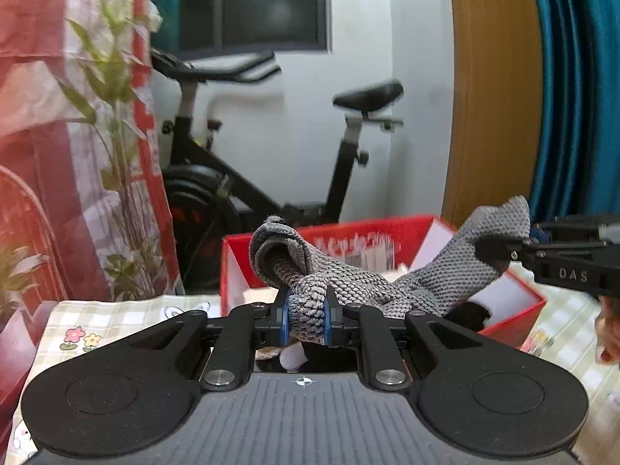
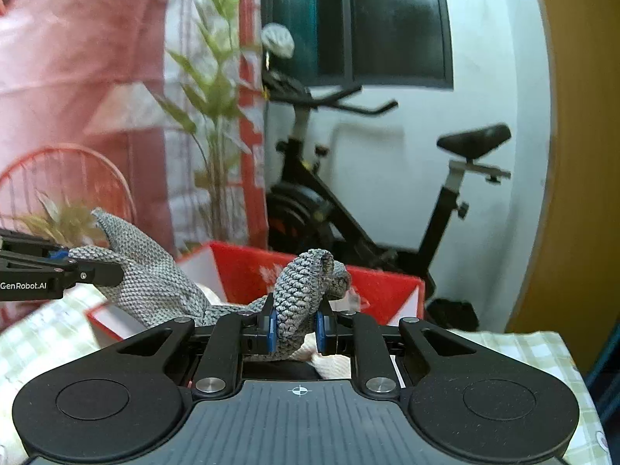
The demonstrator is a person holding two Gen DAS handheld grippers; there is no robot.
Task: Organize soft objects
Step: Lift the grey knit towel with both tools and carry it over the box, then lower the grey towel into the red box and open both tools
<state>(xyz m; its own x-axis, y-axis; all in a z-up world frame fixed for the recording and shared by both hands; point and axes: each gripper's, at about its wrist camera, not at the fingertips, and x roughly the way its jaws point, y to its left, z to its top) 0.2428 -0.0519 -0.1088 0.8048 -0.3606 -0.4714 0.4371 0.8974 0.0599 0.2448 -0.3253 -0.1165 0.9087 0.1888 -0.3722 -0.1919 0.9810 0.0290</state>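
1. left gripper (image 1: 306, 316) is clamped on one bunched end of the grey knitted cloth (image 1: 445, 271).
2. right gripper (image 2: 296, 327) pinches the other end.
3. the cloth hangs above the red box (image 1: 519, 310), at 12 o'clock from both.

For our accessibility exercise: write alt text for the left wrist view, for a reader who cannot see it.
The left gripper pinches a grey knitted cloth whose other end the right gripper holds, above an open red box on a checked tablecloth. An exercise bike stands behind.
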